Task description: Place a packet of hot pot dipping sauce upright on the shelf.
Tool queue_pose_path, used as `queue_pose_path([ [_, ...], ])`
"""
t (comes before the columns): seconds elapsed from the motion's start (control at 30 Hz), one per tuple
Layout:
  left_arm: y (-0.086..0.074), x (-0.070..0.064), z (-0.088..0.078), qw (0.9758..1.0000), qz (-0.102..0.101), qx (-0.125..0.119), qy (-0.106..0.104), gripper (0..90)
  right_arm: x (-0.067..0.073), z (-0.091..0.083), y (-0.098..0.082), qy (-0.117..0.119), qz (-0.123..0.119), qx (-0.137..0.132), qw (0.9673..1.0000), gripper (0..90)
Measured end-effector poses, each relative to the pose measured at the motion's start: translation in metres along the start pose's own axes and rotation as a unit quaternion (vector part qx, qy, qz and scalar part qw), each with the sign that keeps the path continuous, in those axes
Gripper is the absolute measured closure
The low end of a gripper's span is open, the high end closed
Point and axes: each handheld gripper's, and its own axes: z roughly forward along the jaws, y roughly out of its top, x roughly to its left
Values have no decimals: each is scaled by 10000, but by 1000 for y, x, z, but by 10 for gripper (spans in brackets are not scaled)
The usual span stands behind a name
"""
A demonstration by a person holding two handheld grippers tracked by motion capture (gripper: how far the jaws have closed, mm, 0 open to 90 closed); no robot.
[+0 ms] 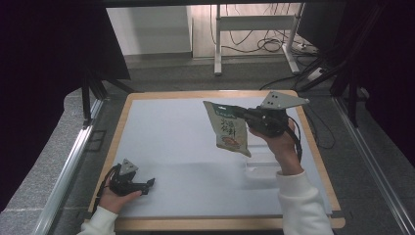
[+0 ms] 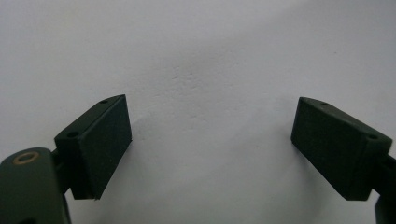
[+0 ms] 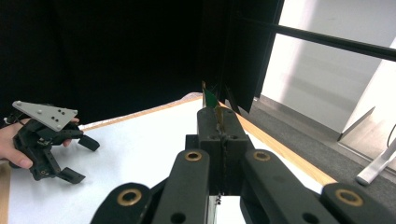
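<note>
We see one snack packet (image 1: pixel 227 129) held up above the table (image 1: pixel 171 142), at about two o'clock from the table's centre in the high view. It is a flat pouch, pale beige, with a green band along its top edge, dark characters printed down its middle and a reddish picture near the bottom. It hangs tilted, its top corner at the upper left and its lower end dropping toward five o'clock. Its shadow lies on the table surface below it.

We count two grippers. The right gripper (image 1: pixel 241 113) is lifted off the table in the person's right hand (image 1: pixel 279 139), and its jaws are pressed together on the packet's upper edge. In the right gripper view the two black jaws meet with only a thin sliver of the packet (image 3: pixel 211 99), green and beige, standing up between them at twelve o'clock.

The left gripper (image 1: pixel 149 183) rests low at about seven o'clock on the table, cradled in the left hand (image 1: pixel 115 198), well apart from the packet. In the left gripper view its jaws stand wide apart with nothing between them, the pale table surface (image 2: pixel 205 60) behind. The right gripper view also shows the left gripper (image 3: pixel 79 158) at nine o'clock, jaws spread.

We count two white sleeves (image 1: pixel 303 205), one on each forearm, and two grey three-cornered plates, one on each gripper.
</note>
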Motion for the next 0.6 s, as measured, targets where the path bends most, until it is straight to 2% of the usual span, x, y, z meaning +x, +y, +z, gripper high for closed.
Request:
queue_pose_path([
  [0.13,0,0,0,10000,-5,1,1,119,-3,1,-1,0,46,9,10000,898],
  [0.6,0,1,0,10000,-2,-14,2,119,-26,-7,0,-257,84,128,9996,898],
])
